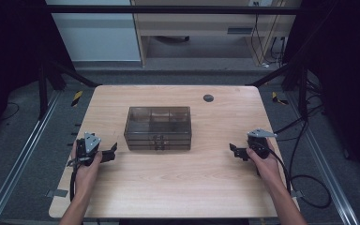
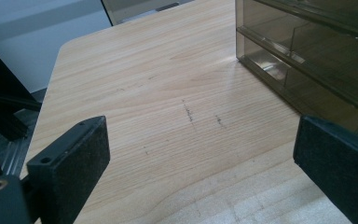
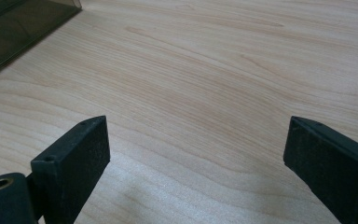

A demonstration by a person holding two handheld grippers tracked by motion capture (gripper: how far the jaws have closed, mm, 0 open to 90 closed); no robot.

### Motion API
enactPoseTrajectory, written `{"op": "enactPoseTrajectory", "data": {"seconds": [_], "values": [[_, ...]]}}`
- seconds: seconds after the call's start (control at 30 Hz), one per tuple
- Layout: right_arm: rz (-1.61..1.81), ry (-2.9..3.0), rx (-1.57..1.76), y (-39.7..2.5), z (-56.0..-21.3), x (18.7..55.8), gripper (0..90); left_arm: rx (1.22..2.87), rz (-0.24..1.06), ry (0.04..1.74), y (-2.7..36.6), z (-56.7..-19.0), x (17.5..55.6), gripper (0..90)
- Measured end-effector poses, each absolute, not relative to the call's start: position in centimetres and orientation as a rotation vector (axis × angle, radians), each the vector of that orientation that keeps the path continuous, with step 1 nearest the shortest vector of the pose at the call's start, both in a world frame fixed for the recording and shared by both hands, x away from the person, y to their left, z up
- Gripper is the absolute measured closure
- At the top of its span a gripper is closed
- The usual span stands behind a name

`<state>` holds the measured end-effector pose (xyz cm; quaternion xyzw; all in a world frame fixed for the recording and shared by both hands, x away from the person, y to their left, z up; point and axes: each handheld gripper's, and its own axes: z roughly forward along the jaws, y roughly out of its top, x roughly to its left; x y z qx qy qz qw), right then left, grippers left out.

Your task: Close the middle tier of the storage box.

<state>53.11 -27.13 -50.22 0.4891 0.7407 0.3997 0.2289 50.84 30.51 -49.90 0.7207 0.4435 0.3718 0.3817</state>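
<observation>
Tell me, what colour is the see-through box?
Smoky brown box; the high view shows it best.

**Count on the table**

One smoky clear drawer box (image 1: 158,127) stands between the two grippers, ahead of both sets of jaws. It shows two drawer tiers on its front. Two grippers are held, one per hand: the left gripper (image 1: 112,151) and the right gripper (image 1: 233,150), each with two black jaws spread wide. One dark round grommet (image 1: 208,98) sits beyond the box, far ahead of the right gripper.
</observation>
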Motion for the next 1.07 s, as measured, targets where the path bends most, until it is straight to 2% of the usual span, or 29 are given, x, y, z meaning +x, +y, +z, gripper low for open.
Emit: {"op": "enactPoseTrajectory", "data": {"seconds": [0.53,1.07], "values": [[1.105,2.026,1.359,-26.9,-50.7,53.5,7.4,1.804,0.920,1.126,30.5,-50.2,50.8,3.5],[1.049,2.113,1.226,-25.4,-50.8,52.6,6.3,1.808,0.937,1.140,30.2,-50.2,50.6,3.7]]}}
